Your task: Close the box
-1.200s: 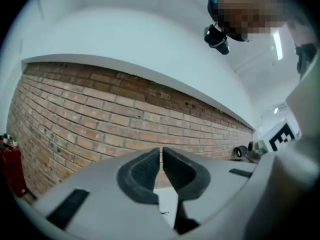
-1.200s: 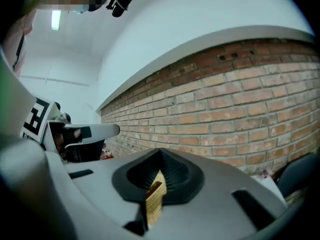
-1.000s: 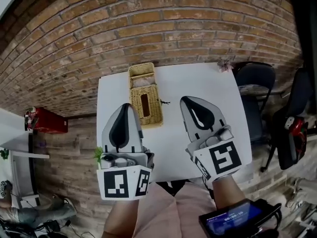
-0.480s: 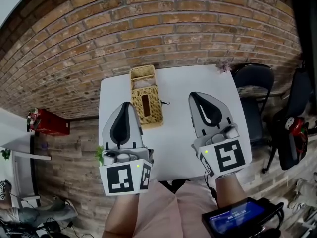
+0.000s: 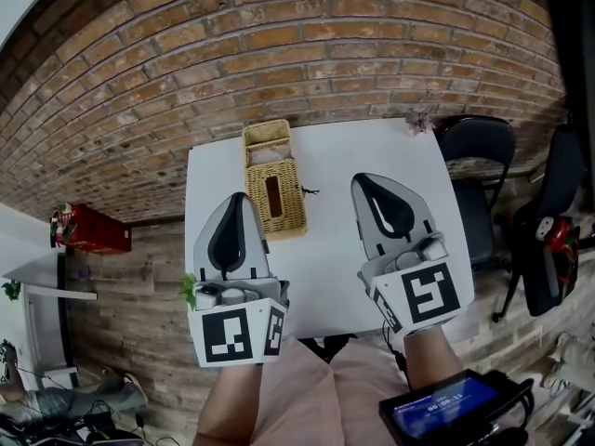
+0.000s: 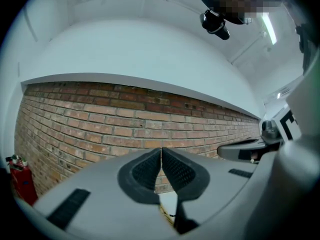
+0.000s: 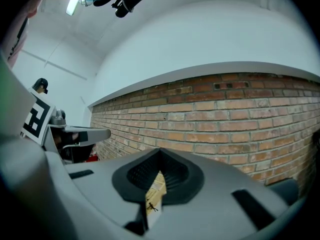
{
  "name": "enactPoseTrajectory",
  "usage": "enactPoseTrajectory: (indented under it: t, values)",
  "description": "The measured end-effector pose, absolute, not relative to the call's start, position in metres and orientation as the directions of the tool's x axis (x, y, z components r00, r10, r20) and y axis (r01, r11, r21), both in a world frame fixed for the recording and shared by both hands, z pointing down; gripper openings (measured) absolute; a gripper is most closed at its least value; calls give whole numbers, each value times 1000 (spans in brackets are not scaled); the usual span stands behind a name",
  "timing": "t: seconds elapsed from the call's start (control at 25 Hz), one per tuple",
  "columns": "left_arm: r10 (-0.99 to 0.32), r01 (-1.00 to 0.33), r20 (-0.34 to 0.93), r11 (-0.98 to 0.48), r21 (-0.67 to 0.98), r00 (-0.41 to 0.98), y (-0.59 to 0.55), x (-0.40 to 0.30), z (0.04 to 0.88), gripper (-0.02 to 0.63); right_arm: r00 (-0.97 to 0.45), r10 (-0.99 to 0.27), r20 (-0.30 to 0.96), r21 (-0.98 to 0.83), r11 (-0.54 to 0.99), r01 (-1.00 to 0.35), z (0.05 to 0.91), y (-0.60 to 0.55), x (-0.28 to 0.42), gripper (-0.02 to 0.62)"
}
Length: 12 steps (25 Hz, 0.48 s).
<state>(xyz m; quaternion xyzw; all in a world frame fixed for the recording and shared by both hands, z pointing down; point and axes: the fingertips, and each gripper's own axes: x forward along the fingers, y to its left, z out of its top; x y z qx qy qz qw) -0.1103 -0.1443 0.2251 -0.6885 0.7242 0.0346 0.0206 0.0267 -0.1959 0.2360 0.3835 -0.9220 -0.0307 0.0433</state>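
Note:
A woven wicker box point(image 5: 275, 196) lies on the white table point(image 5: 372, 147) at the back left, and its lid point(image 5: 266, 141) is folded open toward the brick wall. My left gripper point(image 5: 237, 198) hovers just left of the box, shut with nothing in it. Right of the box, my right gripper point(image 5: 358, 180) is also shut and empty, a short gap away. In the left gripper view the pads point(image 6: 172, 171) meet, with a sliver of wicker point(image 6: 163, 214) below them. A strip of the box point(image 7: 157, 186) shows between the closed jaws in the right gripper view.
A small black speck point(image 5: 304, 191) lies on the table right of the box. A small plant point(image 5: 423, 122) stands at the table's far right corner. A black chair point(image 5: 479, 147) is right of the table, and a red extinguisher point(image 5: 88, 230) is on the floor at left.
My right gripper has shifted slightly to the right of where it was a second ago. The left gripper and the box stay as they were.

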Motion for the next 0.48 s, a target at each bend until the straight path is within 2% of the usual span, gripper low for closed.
enactPoseTrajectory:
  t: [0.48]
  values:
    - [-996, -998, -63, 56, 13, -57, -154, -103, 231, 17, -702, -709, 60, 82, 705, -705, 241, -206, 33, -2]
